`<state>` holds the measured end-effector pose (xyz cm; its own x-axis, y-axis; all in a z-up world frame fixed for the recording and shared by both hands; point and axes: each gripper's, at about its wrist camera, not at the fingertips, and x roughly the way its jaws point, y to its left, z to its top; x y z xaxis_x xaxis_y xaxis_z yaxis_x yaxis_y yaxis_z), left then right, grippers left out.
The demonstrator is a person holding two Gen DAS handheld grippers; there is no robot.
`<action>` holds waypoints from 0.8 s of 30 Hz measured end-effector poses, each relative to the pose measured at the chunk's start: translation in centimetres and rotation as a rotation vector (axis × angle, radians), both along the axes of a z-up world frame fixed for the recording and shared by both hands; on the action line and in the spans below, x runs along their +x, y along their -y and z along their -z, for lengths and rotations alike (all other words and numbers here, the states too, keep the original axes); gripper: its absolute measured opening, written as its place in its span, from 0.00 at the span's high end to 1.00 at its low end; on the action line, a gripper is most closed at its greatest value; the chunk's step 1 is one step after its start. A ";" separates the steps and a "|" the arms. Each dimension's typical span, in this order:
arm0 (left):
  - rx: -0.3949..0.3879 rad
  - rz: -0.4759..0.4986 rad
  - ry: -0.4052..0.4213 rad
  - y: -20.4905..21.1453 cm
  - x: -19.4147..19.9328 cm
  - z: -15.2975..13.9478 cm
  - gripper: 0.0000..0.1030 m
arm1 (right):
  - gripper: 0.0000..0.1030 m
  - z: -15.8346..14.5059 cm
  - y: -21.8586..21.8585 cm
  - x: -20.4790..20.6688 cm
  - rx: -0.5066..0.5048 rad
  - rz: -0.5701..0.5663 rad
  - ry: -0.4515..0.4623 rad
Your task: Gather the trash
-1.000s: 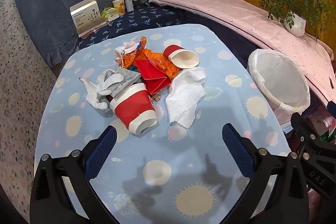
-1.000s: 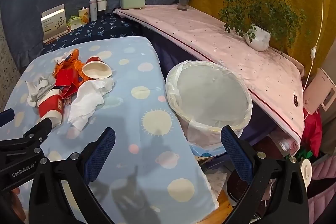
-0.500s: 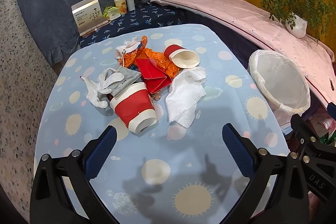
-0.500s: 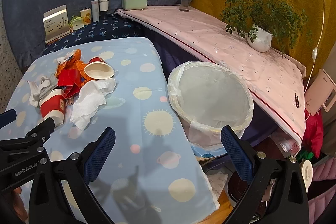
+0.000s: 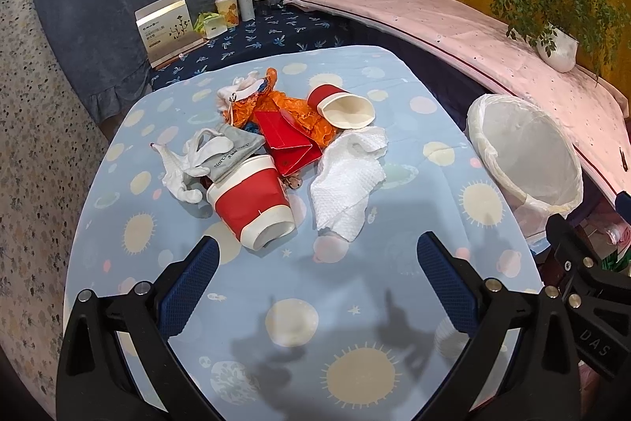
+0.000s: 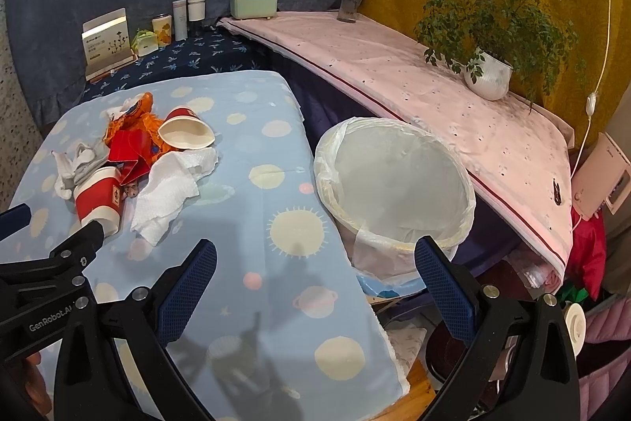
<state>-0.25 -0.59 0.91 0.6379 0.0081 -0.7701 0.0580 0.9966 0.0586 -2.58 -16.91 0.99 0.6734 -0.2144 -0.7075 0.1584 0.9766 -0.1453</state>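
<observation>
Left wrist view shows my left gripper (image 5: 317, 259) with its blue pads spread wide and nothing between them, hanging above the table (image 5: 394, 287) with the light blue cloth of suns and planets. I take the big red cup (image 5: 252, 202) as my landmark: it lies on its side, with the open mouth toward my gripper. Just right of the big red cup lies a crumpled white paper towel (image 5: 347, 180). Behind the cup is a folded red packet (image 5: 290, 145), touching it, and behind that an orange wrapper (image 5: 276, 105). A small red cup (image 5: 341, 107) lies on its side further behind and to the right, near the top of the towel. Left of the big red cup are a grey pouch (image 5: 232, 154) and white gloves (image 5: 185, 164), the pouch leaning on the cup's rim.

Right wrist view shows my right gripper (image 6: 315, 267), also wide open and empty, above the table's right edge. Well to the right of the big red cup (image 6: 96, 200), off the table and beside its edge, stands the trash bin (image 6: 394, 192) with a white bag lining
</observation>
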 end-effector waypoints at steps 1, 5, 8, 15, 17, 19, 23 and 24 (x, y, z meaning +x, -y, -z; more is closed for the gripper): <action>0.002 0.001 0.001 0.0 0.0 0.0 0.07 | 0.07 0.0 0.0 -0.1 0.000 -0.001 0.001; 0.003 0.003 -0.001 0.0 0.0 0.1 0.07 | 0.07 -0.1 0.0 -0.1 0.002 -0.001 0.003; 0.005 0.002 0.000 0.1 -0.2 0.1 0.07 | 0.07 0.0 0.1 -0.1 0.006 0.003 0.001; 0.003 0.004 -0.005 0.2 -0.2 0.3 0.07 | 0.07 0.1 0.2 -0.1 -0.002 0.004 -0.003; 0.005 0.004 -0.005 0.3 -0.2 0.2 0.07 | 0.07 0.1 0.2 -0.1 -0.003 0.007 0.000; 0.003 0.001 -0.004 0.2 -0.2 0.1 0.07 | 0.07 0.1 0.3 -0.1 -0.004 0.009 0.001; 0.001 -0.003 -0.002 0.1 -0.1 0.0 0.07 | 0.07 0.0 0.3 -0.1 -0.002 0.010 0.002; 0.000 -0.002 -0.003 0.2 -0.1 0.0 0.07 | 0.07 0.0 0.3 -0.2 -0.003 0.010 0.004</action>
<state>-0.38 -0.76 0.88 0.6358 0.0099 -0.7718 0.0557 0.9967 0.0587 -2.76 -17.18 0.98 0.6741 -0.2235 -0.7040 0.1686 0.9745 -0.1480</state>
